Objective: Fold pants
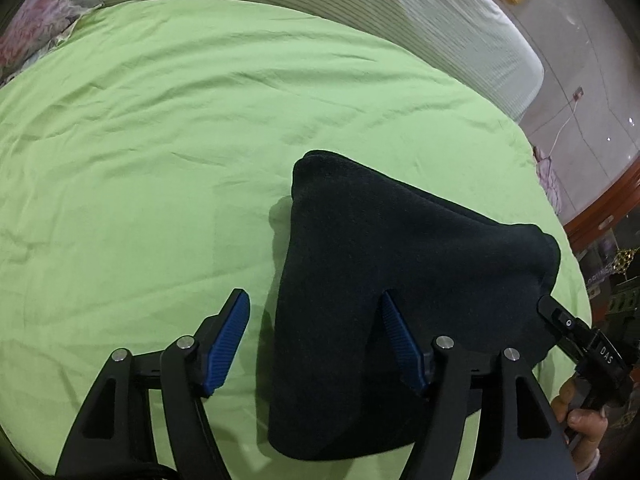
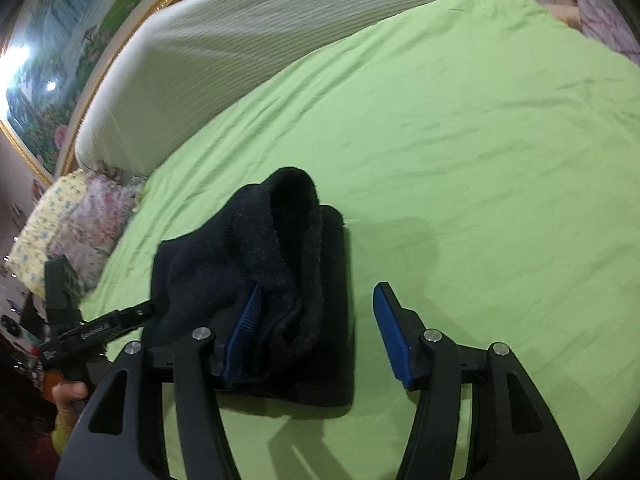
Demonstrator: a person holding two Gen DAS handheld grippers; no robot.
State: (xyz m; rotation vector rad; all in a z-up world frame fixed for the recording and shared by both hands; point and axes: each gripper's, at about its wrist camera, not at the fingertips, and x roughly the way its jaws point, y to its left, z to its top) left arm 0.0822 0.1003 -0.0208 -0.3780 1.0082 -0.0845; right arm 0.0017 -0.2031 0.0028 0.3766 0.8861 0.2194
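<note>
The black pants [image 1: 384, 280] lie folded in a thick bundle on the green bedsheet [image 1: 160, 140]. My left gripper [image 1: 314, 306] is open over the bundle's near left edge, its right pad [image 1: 400, 344] against the cloth. In the right wrist view the pants [image 2: 280, 280] show a raised rolled fold at the top. My right gripper [image 2: 318, 300] is open over the bundle's right side, its left pad [image 2: 244, 328] touching the cloth. Each gripper shows at the other view's edge, the right one [image 1: 576, 336] and the left one [image 2: 100, 328].
A white ribbed mattress edge [image 1: 400, 20] runs behind the sheet [image 2: 480, 140]. Floral bedding [image 2: 80, 224] lies at the left. A gold-framed painting [image 2: 60, 60] hangs on the wall. A wooden bed rim [image 1: 600, 208] and floor are at the right.
</note>
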